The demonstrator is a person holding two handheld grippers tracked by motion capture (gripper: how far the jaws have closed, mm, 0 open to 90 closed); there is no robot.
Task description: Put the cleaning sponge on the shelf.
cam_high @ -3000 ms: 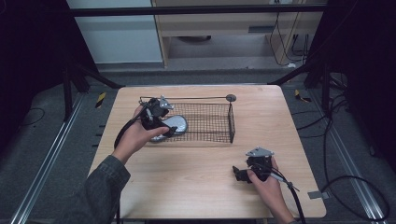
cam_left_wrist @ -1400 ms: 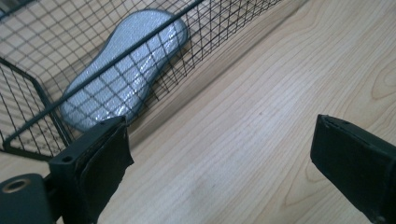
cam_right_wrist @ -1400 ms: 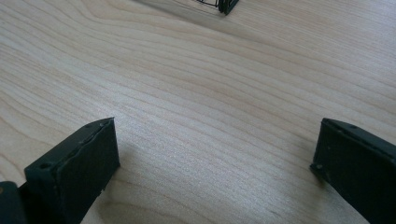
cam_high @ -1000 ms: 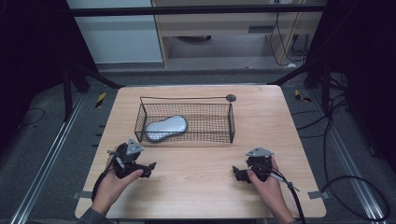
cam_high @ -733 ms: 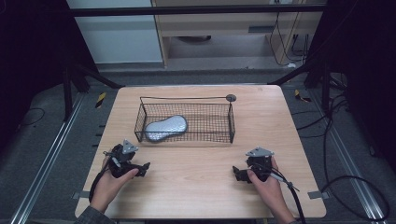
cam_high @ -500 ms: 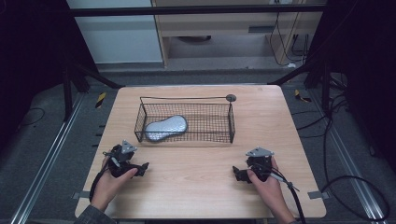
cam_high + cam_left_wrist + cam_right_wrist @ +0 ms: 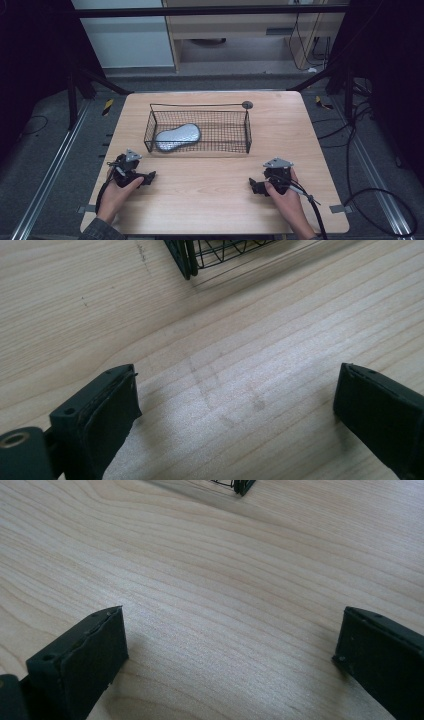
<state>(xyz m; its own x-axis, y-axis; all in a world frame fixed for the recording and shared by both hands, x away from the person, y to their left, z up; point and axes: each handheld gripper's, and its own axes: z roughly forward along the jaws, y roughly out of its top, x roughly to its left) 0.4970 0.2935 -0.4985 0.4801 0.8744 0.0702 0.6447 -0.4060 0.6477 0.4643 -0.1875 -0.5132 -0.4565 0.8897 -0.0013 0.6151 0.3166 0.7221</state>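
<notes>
**Grey pad in the basket, both tools idle**

The flat, silvery-grey, bean-shaped pad [image 7: 177,136] lies inside the black wire mesh basket [image 7: 235,145] — placing looks done. The left gripper [image 7: 148,176] and right gripper [image 7: 253,185] rest low on the pale wooden table [image 7: 200,200], jaws spread wide, holding nothing — little seems left.

From above the near edge we look forward and down on the whole counter [image 7: 210,200]. Each gripper view sits low, close over the wood, facing 12 o'clock toward the wire basket [image 7: 200,131], whose near corners [image 7: 187,260] [image 7: 242,486] we share with the high view.
</notes>
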